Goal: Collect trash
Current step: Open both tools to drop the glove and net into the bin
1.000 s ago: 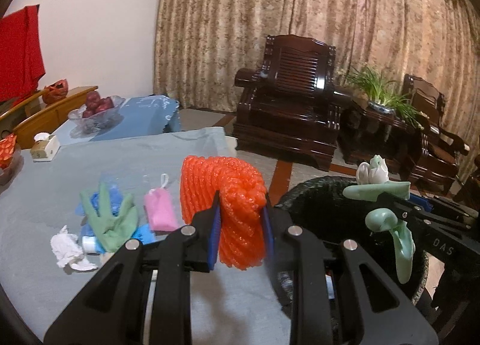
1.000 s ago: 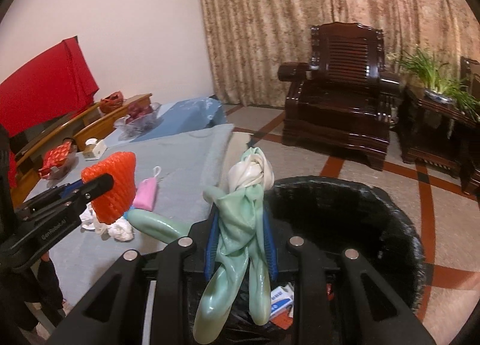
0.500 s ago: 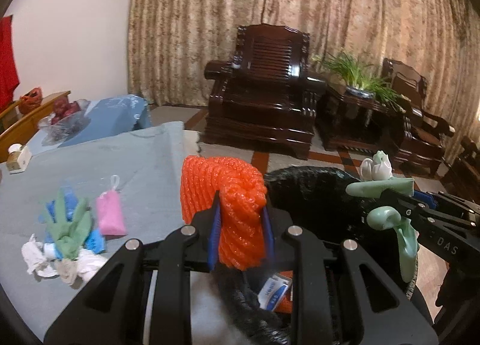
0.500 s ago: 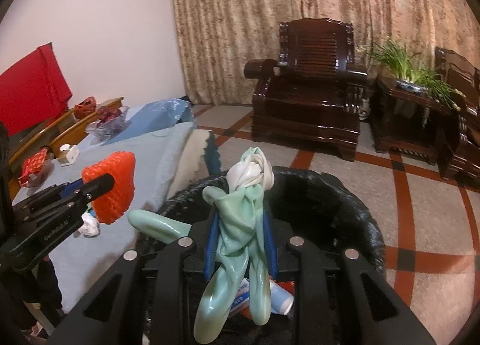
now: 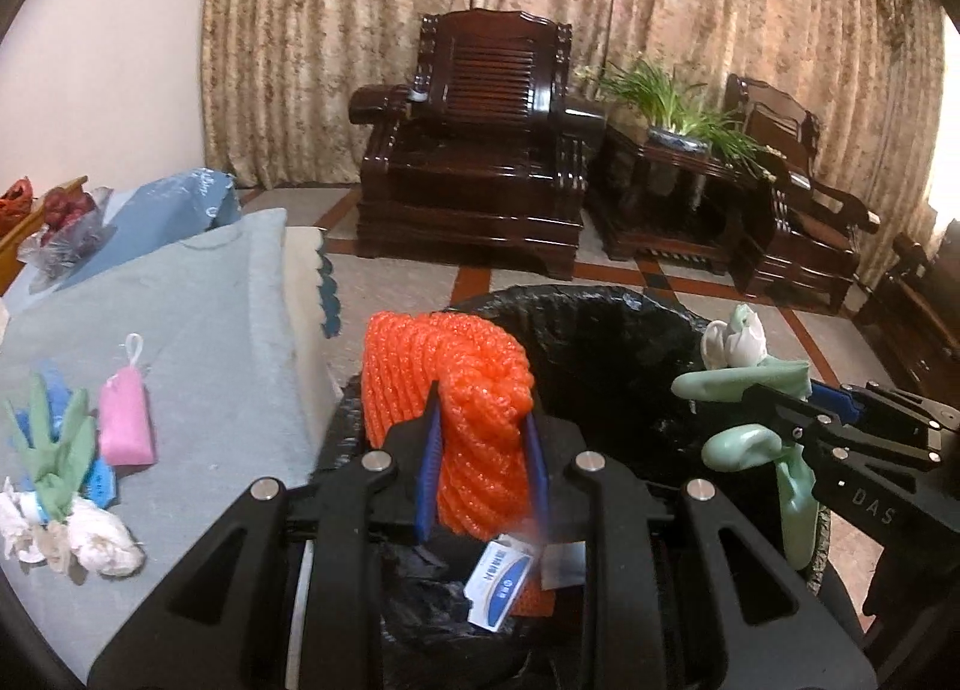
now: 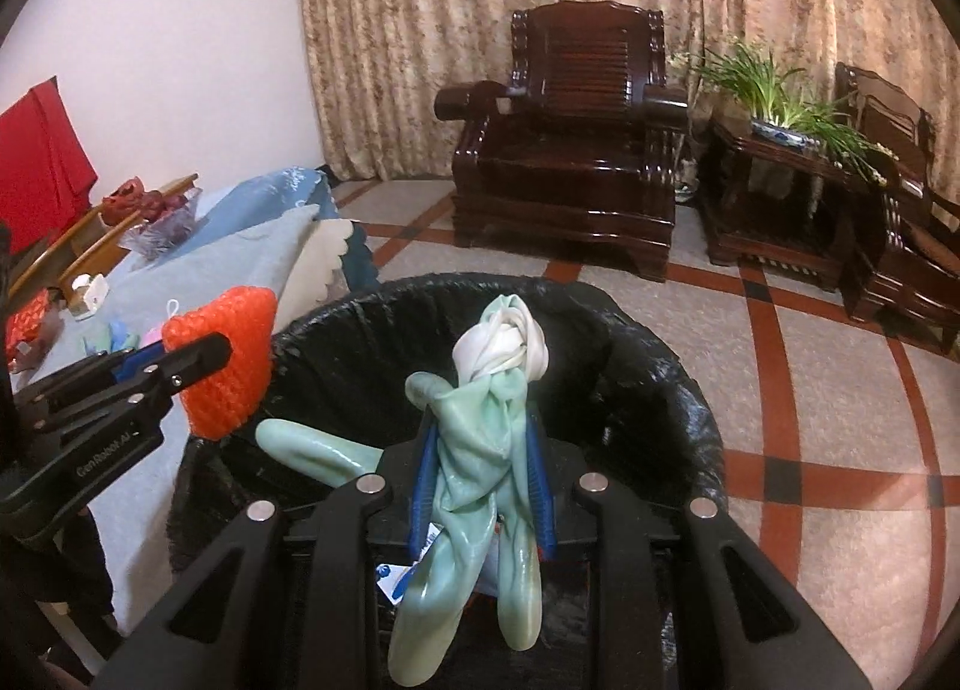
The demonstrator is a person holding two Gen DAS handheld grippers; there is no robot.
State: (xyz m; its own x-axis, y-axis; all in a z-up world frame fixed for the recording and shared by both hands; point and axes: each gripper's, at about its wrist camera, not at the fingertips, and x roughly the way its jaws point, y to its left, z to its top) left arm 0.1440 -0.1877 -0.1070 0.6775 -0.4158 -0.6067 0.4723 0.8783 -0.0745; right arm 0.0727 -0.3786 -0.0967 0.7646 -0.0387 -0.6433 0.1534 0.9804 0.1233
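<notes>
My left gripper (image 5: 480, 450) is shut on an orange foam net (image 5: 456, 390) and holds it over the near left rim of the black-lined trash bin (image 5: 600, 324). My right gripper (image 6: 480, 450) is shut on a pale green rubber glove (image 6: 480, 420) with a white knotted end, held above the bin's opening (image 6: 660, 366). The left gripper (image 6: 180, 366) with the orange net (image 6: 228, 354) shows at the left of the right wrist view; the right gripper (image 5: 780, 420) with the glove (image 5: 744, 438) shows at the right of the left wrist view. A white and blue box (image 5: 501, 576) lies inside the bin.
On the grey-blue cloth-covered table (image 5: 198, 318) to the left lie a pink pouch (image 5: 123, 420), a green glove on blue items (image 5: 54, 450) and white crumpled tissue (image 5: 99, 537). A dark wooden armchair (image 5: 480, 150) and a plant on a side table (image 5: 678, 114) stand behind.
Both grippers have moved right, away from the table, and now hold their items over the bin. Both stay shut on the same things.
</notes>
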